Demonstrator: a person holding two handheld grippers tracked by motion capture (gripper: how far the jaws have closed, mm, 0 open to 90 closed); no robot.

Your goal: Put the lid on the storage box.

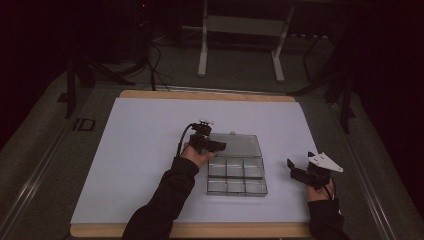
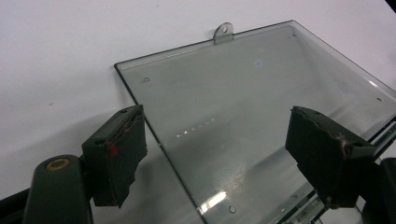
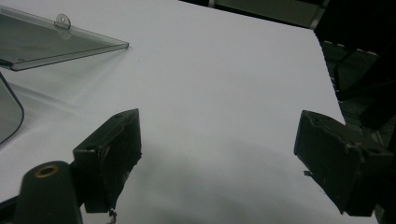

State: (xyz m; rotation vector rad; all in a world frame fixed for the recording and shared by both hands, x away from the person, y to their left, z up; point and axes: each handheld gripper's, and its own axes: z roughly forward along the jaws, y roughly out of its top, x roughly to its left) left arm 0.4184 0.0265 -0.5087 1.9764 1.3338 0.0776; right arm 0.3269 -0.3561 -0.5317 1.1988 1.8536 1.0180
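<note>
A clear plastic compartment box lay open on the white sheet, toward the near edge of the tabletop and a little right of its middle, its flat lid folded back toward the far edge. The left gripper hovered over the lid's left edge; in the left gripper view its jaws stood apart, one on either side of that edge, and seemingly touched nothing. The right gripper was near the right edge of the sheet, well apart from the box, its jaws wide and empty over bare sheet.
</note>
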